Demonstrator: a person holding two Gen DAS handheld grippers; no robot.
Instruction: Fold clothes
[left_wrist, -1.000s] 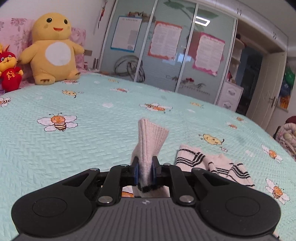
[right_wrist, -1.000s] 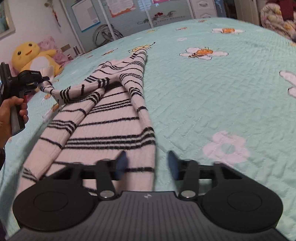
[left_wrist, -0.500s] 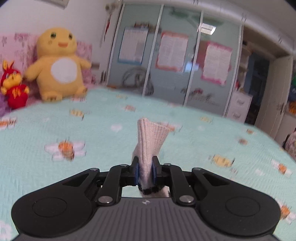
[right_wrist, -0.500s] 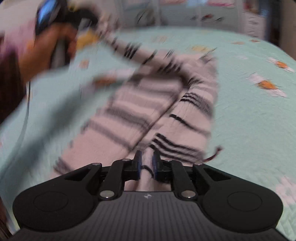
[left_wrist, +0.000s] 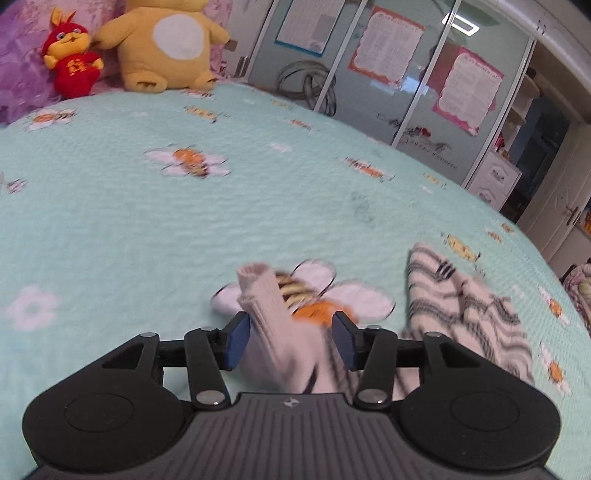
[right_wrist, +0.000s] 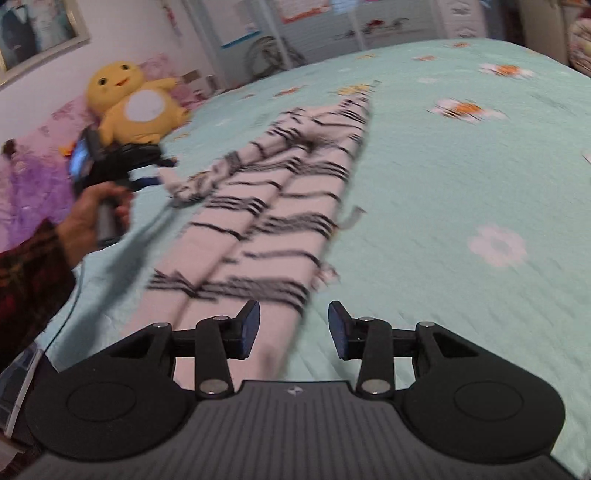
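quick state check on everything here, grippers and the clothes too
left gripper: open, jaws just opened, cuff loose between them
right gripper: open, jaws just opened, nothing pinched
striped sweater: lying lengthwise on the bedspread, sides folded in
sleeve cuff: sticking up, released

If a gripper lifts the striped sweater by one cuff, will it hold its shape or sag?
Probably sag: the striped sweater is a soft knit that lies in loose folds on the bedspread. The cuff between the left gripper's open jaws, which have just been opening, already bends over. It looks light, and likely drags rather than slides on the quilted cover.
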